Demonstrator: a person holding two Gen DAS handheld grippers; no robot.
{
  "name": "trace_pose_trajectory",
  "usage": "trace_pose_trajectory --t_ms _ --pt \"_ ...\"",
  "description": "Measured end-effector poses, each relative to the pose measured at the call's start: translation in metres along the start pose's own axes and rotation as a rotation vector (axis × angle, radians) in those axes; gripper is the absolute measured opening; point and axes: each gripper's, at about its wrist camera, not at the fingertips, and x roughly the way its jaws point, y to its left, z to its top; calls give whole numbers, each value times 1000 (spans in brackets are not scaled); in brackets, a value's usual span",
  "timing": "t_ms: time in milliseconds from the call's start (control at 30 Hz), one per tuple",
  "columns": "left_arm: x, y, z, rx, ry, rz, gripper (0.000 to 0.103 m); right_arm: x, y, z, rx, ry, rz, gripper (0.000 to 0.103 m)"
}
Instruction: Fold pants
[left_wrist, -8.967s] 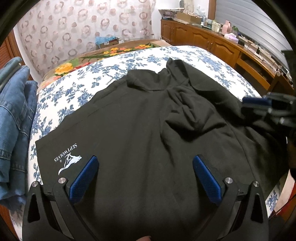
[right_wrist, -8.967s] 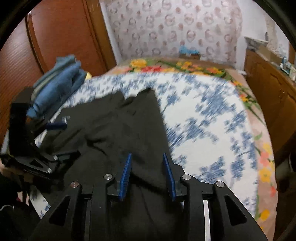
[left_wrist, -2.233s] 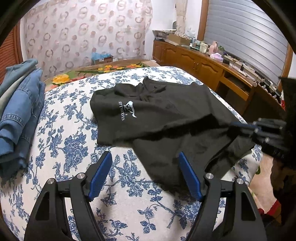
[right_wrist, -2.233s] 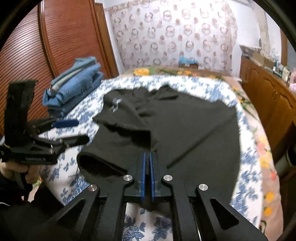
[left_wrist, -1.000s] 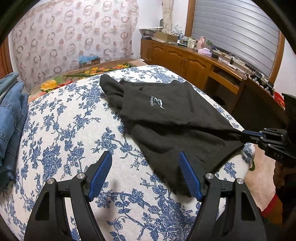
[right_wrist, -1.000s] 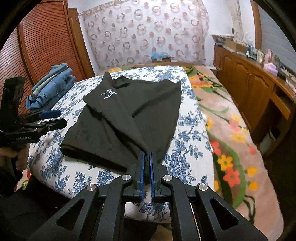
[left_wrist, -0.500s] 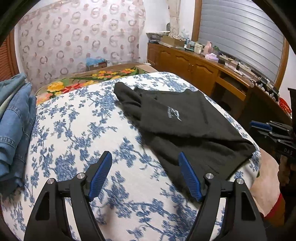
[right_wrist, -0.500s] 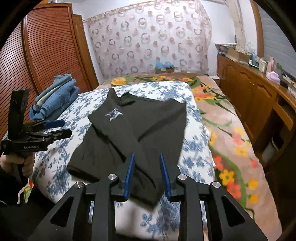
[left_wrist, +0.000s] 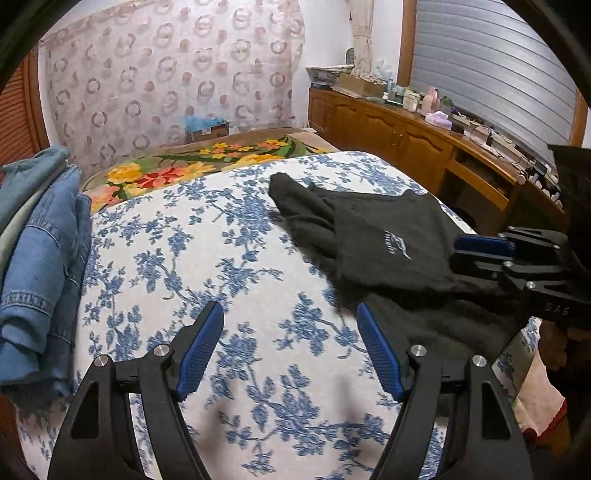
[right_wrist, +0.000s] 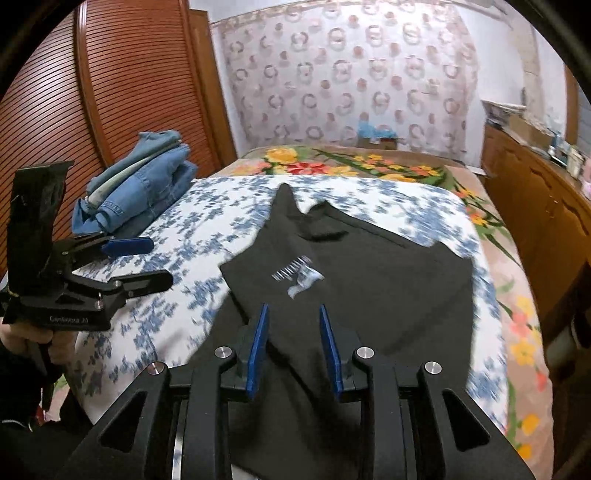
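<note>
Black pants (left_wrist: 399, 258) with a white logo lie folded and rumpled on the right side of the blue-flowered bed; they also show in the right wrist view (right_wrist: 362, 280). My left gripper (left_wrist: 291, 350) is open and empty over bare bedsheet, left of the pants. It shows at the left of the right wrist view (right_wrist: 142, 262). My right gripper (right_wrist: 295, 347) is open just above the near edge of the pants, holding nothing. It shows at the right of the left wrist view (left_wrist: 480, 251).
A stack of folded blue jeans (left_wrist: 37, 258) lies at the bed's left edge, by the wooden wardrobe (right_wrist: 110, 92). A wooden sideboard (left_wrist: 424, 144) with clutter runs along the right. A flowered blanket (right_wrist: 369, 162) covers the far end of the bed.
My right gripper was shut on the pants, dragged them to the right side of the bed, then opened and let go. My left gripper stayed open.
</note>
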Motion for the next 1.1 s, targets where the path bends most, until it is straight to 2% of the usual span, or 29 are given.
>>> trace_pose_trajectory --t_ms 67,433,600,767,800,833,867,1033,1100 --pt "1 6 2 -2 -2 3 75 11 3 6 -13 10 11 39" --pt "8 29 6 -20 2 -4 75 60 23 26 -95 86 54 39" --pt "12 36 3 -32 10 -7 75 81 31 30 -126 122 39 39" --pt "15 37 1 -35 17 -18 75 95 30 31 -137 153 -33 39" --pt "15 37 0 -34 17 -20 75 96 30 32 -134 149 -39 38" --pt "15 36 1 -33 19 -20 75 95 30 32 -126 141 -35 25" --pt "16 36 0 -33 20 -21 75 93 27 33 -115 132 -26 20" --pt "17 32 1 -25 26 -28 75 72 19 33 -74 76 0 11" --pt "19 30 3 -20 28 -29 75 65 14 33 -62 61 -7 11"
